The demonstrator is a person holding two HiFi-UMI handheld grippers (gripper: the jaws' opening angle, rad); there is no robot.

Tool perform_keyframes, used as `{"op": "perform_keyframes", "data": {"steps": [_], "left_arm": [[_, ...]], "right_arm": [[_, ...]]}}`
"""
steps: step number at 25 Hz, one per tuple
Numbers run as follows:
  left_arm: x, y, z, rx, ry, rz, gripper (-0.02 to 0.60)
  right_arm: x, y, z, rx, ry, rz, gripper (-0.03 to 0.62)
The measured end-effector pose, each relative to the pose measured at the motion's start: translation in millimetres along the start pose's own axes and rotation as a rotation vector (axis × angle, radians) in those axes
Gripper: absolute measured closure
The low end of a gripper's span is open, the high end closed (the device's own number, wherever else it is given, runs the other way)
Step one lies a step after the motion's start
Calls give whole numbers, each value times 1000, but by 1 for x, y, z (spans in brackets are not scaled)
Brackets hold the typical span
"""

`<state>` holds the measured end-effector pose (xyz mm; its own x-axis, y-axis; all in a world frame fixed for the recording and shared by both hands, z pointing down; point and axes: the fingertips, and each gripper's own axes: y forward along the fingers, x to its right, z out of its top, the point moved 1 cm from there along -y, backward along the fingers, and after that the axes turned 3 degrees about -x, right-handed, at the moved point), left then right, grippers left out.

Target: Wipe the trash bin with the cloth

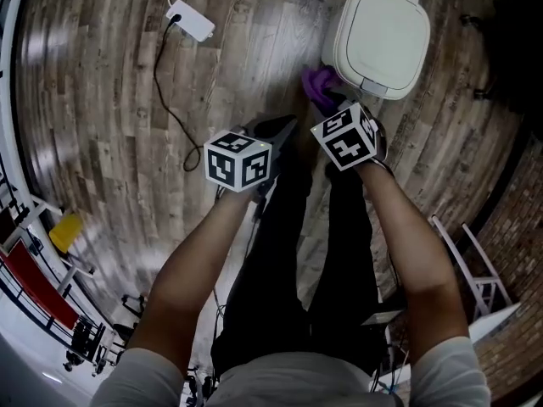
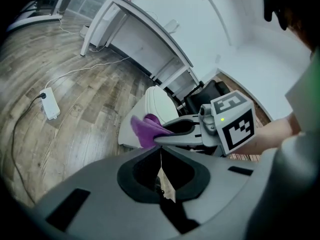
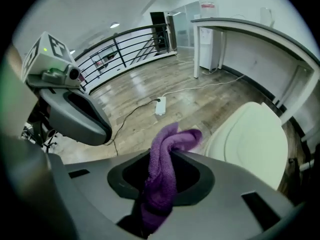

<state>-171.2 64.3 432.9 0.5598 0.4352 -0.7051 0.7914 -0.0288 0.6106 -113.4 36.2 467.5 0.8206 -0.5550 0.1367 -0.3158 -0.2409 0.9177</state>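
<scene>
A cream trash bin (image 1: 382, 39) with its lid down stands on the wood floor ahead of me; it also shows as the trash bin (image 3: 255, 139) and the trash bin (image 2: 152, 109). My right gripper (image 3: 165, 149) is shut on a purple cloth (image 3: 165, 169), held a little short of the bin. The cloth (image 1: 320, 87) hangs beside the bin's near left side, and the cloth (image 2: 146, 128) sticks out of the right gripper (image 2: 165, 139). My left gripper (image 2: 161, 149) is shut with nothing in it, left of the right one.
A white power strip (image 1: 192, 20) with a black cable (image 1: 170, 100) lies on the floor to the left. A white counter (image 2: 145, 29) stands behind the bin, and a black railing (image 3: 120, 49) runs further off. A brick wall (image 1: 517, 227) is at right.
</scene>
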Motion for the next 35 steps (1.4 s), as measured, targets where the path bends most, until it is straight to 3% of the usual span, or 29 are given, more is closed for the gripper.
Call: {"op": "perform_keyframes", "data": {"steps": [5, 10, 19, 27, 30, 35], "left_arm": [[-9, -16, 6, 51, -29, 9, 577], [-14, -25, 16, 122, -77, 23, 577], [3, -20, 54, 249, -93, 28, 577], [21, 11, 76, 313, -173, 45, 577], [27, 27, 81, 315, -183, 37, 577], [40, 53, 83, 298, -188, 3, 577]], "right_arm": [[-18, -1, 26, -29, -230, 39, 488], [8, -13, 43, -102, -459, 26, 488], [141, -25, 94, -206, -719, -61, 488], [266, -27, 136, -349, -809, -151, 488], [295, -26, 144, -422, -859, -179, 488], [340, -18, 123, -619, -956, -220, 488]]}}
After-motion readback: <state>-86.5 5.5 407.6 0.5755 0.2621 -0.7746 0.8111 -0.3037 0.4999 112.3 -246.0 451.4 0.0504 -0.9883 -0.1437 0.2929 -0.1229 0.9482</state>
